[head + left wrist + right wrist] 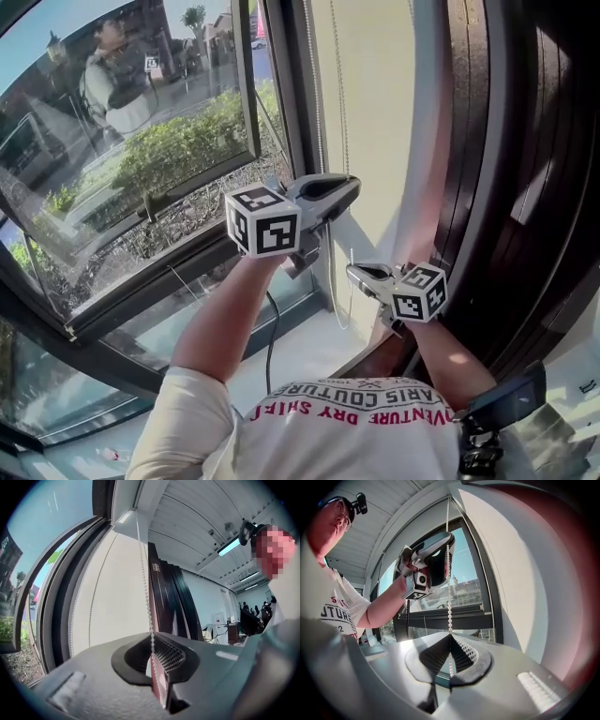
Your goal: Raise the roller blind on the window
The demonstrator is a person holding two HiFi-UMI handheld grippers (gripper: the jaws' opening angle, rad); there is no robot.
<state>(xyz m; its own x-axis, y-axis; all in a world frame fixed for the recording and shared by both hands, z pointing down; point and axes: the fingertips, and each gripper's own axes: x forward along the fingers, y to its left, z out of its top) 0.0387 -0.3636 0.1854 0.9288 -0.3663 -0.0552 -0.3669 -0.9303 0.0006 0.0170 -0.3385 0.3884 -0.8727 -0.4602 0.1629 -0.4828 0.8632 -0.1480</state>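
Observation:
The cream roller blind hangs over the narrow pane to the right of the open window. Its white bead chain drops along the blind's left edge. My left gripper is the upper one and is shut on the bead chain, which runs down between its pads. Below it, my right gripper is shut on the same chain, with the beads passing into the closed jaws. In the right gripper view the left gripper shows above, clamped on the chain. A second strand hangs free against the blind.
A dark-framed window sash tilts outward at the left, with a hedge and a person beyond the glass. Dark folded panels stand close on the right. A white sill with a black cable lies below.

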